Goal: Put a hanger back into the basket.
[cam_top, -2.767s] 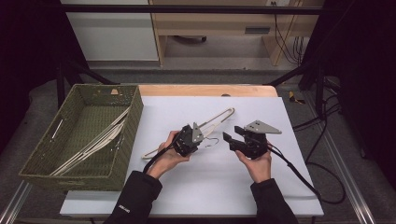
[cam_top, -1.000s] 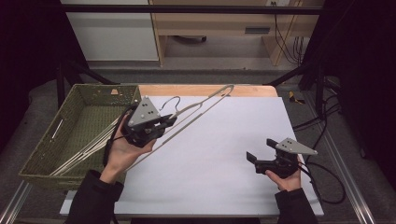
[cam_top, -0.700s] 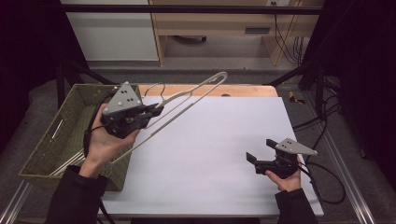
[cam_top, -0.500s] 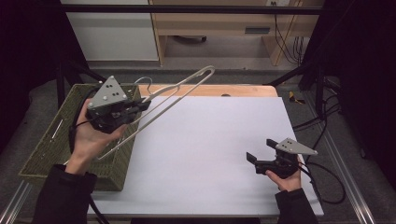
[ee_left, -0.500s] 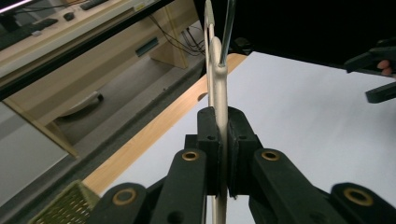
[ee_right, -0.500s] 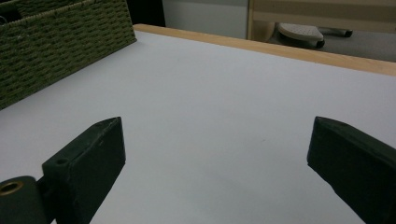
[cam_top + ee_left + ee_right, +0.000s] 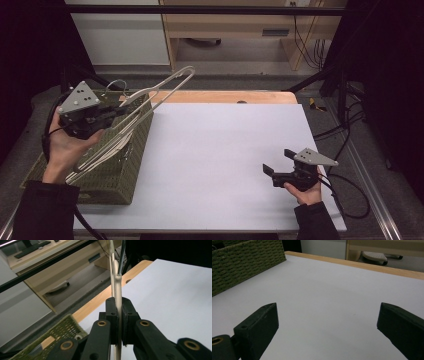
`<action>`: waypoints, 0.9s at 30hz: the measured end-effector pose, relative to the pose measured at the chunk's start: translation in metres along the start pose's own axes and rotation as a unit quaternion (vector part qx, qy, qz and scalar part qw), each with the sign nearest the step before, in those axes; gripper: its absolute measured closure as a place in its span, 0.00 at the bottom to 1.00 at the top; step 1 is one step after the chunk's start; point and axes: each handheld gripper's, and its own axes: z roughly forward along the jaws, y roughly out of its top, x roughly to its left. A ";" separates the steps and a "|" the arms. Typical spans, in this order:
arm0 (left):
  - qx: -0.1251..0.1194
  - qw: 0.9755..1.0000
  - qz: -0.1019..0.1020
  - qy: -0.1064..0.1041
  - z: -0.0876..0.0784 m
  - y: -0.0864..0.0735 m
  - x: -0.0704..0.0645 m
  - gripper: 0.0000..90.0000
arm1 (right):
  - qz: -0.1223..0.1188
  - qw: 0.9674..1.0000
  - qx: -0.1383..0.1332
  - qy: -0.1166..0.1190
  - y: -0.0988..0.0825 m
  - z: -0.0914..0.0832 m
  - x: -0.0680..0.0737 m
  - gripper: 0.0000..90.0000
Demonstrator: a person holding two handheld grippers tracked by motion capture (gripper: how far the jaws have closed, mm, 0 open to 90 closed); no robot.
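Left gripper [image 7: 107, 111] is clamped on a long pale clothes hanger [image 7: 150, 95], jaws pinching its flat bar, seen up close in the left gripper view [image 7: 117, 315]. The hanger is held in the air, tilted, over the far right part of the green woven basket [image 7: 107, 185] at the table's left, which already holds similar hangers. Step looks like dropping this one in: next move likely calls for lowering it into the basket, then letting go. Right gripper [image 7: 280, 172] rests near the right edge of the white table [image 7: 225, 150], jaws wide apart, holding nothing.
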 end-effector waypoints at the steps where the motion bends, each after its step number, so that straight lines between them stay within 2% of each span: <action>1: -0.001 1.000 -0.003 0.002 -0.001 -0.002 0.003 0.95 | 0.000 1.000 0.000 -0.001 0.000 0.000 0.000 0.05; 7: 0.001 1.000 -0.019 0.022 -0.007 -0.019 0.020 0.95 | 0.000 1.000 0.002 0.000 0.000 0.000 0.000 0.05; 15: 0.021 0.999 -0.021 0.042 -0.007 -0.038 0.038 0.95 | -0.003 1.000 0.006 0.002 0.000 0.001 0.000 0.05; 22: 0.032 0.998 -0.026 0.051 -0.009 -0.055 0.050 0.95 | -0.006 1.000 0.006 0.002 0.000 0.000 -0.001 0.05; 27: 0.048 0.997 -0.024 0.062 -0.012 -0.066 0.057 0.95 | -0.003 1.000 0.008 0.001 0.000 0.001 0.000 0.05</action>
